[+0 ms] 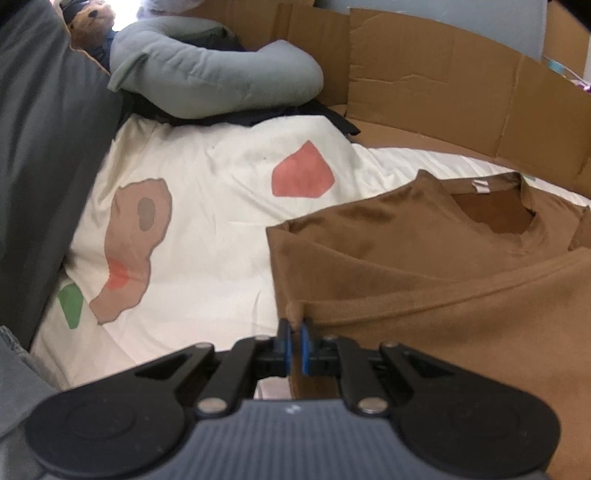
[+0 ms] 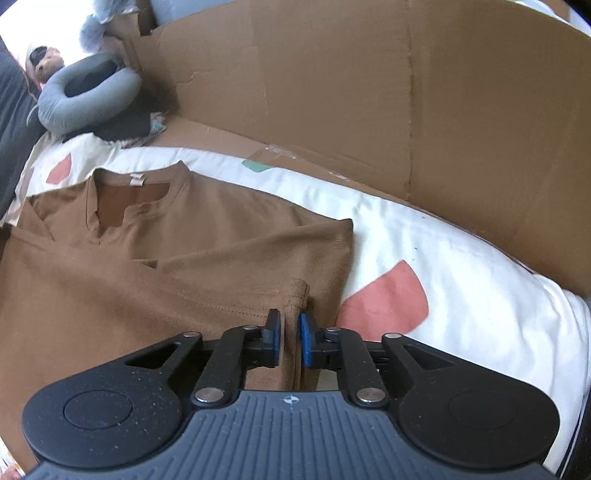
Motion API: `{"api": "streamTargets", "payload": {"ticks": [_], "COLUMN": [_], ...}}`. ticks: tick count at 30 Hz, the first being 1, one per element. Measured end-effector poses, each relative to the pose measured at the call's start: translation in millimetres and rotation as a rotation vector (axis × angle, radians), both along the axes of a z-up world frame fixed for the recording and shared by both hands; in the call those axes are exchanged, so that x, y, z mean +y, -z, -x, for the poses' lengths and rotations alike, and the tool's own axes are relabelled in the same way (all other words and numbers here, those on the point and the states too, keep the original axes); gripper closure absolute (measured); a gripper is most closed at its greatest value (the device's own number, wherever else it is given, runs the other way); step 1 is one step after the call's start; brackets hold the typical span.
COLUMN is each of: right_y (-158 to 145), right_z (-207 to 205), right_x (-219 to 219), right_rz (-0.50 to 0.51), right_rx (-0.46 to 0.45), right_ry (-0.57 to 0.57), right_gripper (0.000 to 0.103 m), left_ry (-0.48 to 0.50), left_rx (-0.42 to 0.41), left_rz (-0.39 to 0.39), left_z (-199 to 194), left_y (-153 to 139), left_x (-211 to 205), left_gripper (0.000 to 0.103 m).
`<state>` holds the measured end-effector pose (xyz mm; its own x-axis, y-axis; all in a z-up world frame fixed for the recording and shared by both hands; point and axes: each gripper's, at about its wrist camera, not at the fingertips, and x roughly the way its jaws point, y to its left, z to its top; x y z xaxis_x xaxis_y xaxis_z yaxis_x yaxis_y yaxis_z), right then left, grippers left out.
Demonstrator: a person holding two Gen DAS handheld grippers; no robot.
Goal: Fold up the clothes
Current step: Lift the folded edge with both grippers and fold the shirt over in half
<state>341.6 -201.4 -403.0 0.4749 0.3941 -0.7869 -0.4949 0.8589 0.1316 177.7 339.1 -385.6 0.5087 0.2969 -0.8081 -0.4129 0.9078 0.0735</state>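
A brown T-shirt (image 1: 424, 266) lies on a white patterned bedsheet (image 1: 207, 206), collar toward the far side, sleeves folded in. My left gripper (image 1: 294, 326) is shut on the shirt's lower left corner, a pinch of fabric between the blue pads. In the right wrist view the same shirt (image 2: 166, 251) fills the left half. My right gripper (image 2: 291, 321) is shut on the shirt's lower right corner, with the hem folded up between the pads.
Cardboard walls (image 2: 369, 92) stand behind and to the right of the bed. A grey U-shaped pillow (image 1: 207, 77) lies on dark clothes at the far left, with a teddy bear (image 1: 92, 22) behind it. A dark grey cushion (image 1: 40, 147) borders the left side.
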Motion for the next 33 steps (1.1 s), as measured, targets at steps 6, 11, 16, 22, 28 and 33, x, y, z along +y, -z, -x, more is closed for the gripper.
{"api": "streamTargets", "payload": {"ticks": [6,11,16,22,28,33], "right_y": [5,-6,-35,-74,-110,-140], "right_z": [-14,-8,1,25,36,37], "right_x": [6,6,-5,-14,-17,-13], "right_rz": [-0.007,0.000,-0.015,-0.020,-0.025,-0.007], "right_rx": [0.024,-0.007,-0.056,-0.119,-0.171,-0.211], "right_ry": [0.000,-0.021,-0.006,-0.020,-0.007,0.008], "right_gripper": [0.085,0.100,0.100,0.100,0.100,0.100], "left_ry": [0.002,-0.004,0.003,-0.002,-0.011,-0.006], "left_rx": [0.006,-0.021,-0.064,-0.135,-0.182,-0.211], "left_rz": [-0.001,-0.006,-0.024,-0.043,-0.071,-0.100], "left_z": [-1,7,19,39,55,58], "left_y": [0,-11,-35,-71,-103,-127], "left_x": [-1,-5,-12,-22,-27,-25], "left_gripper": [0.097,0.098,0.098,0.098,0.098,0.098]}}
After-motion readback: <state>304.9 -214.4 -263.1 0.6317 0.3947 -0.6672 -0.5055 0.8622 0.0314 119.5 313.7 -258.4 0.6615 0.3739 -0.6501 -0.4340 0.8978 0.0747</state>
